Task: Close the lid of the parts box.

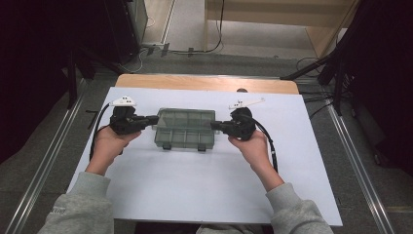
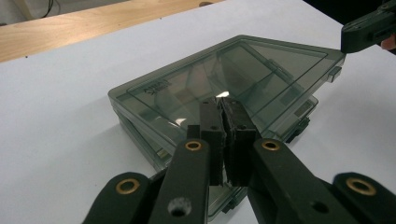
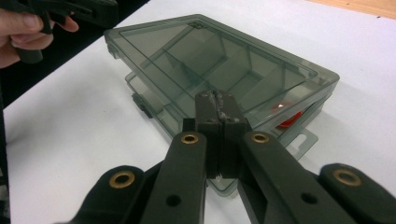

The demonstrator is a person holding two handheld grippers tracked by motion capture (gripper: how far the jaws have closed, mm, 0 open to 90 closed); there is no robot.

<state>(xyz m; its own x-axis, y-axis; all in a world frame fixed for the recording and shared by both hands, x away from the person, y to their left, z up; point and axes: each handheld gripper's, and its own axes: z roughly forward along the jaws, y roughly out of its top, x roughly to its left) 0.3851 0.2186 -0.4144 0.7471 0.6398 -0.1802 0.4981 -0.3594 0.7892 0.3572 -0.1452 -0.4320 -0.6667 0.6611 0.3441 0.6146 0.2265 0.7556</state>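
High view: smoky translucent compartment box [image 1: 185, 127] flat on the white tabletop [image 1: 195, 190], near the middle, lid down, two latches on the near edge. Left gripper [image 1: 155, 118] at the box's left end, jaws pressed together, tips right at the left edge of the lid; whether touching, cannot tell. Right gripper [image 1: 214, 126] mirrored at the right end, jaws likewise together, tips at the right edge of the box. One hand behind each gripper, left hand [image 1: 109, 144] and right hand [image 1: 253, 146], grey sleeves entering from the bottom. Wooden strip [image 1: 204, 83] along the far side of the tabletop.

Left gripper view: left gripper [image 2: 223, 108] closed, pads meeting with nothing clamped between them, tips over the near end of the box [image 2: 261, 70]. Lid slightly raised off the base along the side, dividers faintly visible through the plastic. Tip of the right gripper [image 2: 345, 39] at the far corner of the box, just beside the lid's edge. White tabletop [image 2: 60, 116] all around, wooden strip [image 2: 70, 30] beyond.

Right gripper view: right gripper [image 3: 217, 100] shut, pads flush together, empty, tips just above the near end of the box [image 3: 210, 51]. Several compartments visible through the lid, something red [image 3: 287, 122] inside near the right corner. Left hand [image 3: 25, 30] with the left gripper's dark body at the far end of the box, top left.
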